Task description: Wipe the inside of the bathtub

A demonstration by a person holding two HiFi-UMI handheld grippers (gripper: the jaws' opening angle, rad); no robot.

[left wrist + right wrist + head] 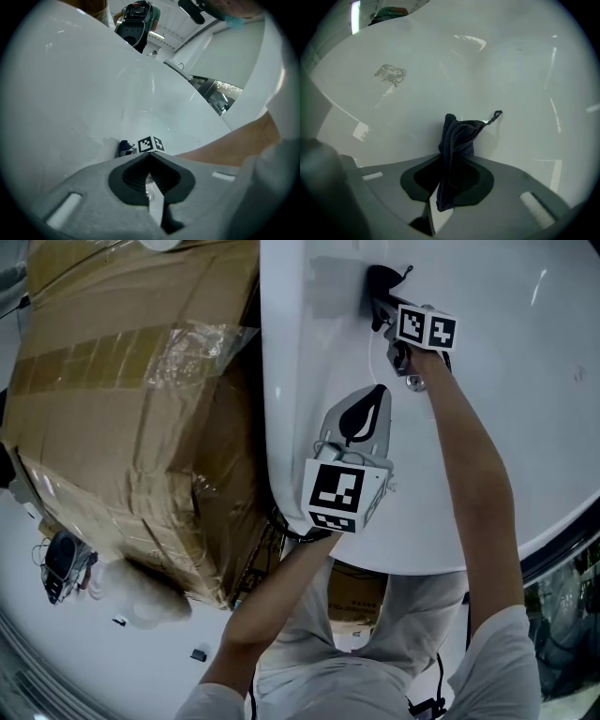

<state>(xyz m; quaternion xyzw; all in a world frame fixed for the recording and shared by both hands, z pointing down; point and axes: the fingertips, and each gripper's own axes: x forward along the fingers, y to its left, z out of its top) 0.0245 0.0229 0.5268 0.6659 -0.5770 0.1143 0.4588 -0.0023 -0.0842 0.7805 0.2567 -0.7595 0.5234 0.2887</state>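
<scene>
The white bathtub (525, 409) fills the right of the head view. My right gripper (384, 298) reaches deep inside it, shut on a dark blue cloth (457, 136) that presses against the tub's inner wall (440, 84); a small hanging loop sticks out of the cloth's top right. The same cloth (380, 279) shows dark at the jaw tips in the head view. My left gripper (364, 416) hovers over the tub's near rim, shut with nothing between its jaws. In the left gripper view the right gripper's marker cube (151, 144) and the cloth (125, 147) sit ahead on the tub's floor.
A large cardboard box (131, 418) wrapped in plastic film stands left of the tub. A dull smudge (390, 74) marks the tub wall in the right gripper view. A dark device (61, 559) lies on the white floor at lower left.
</scene>
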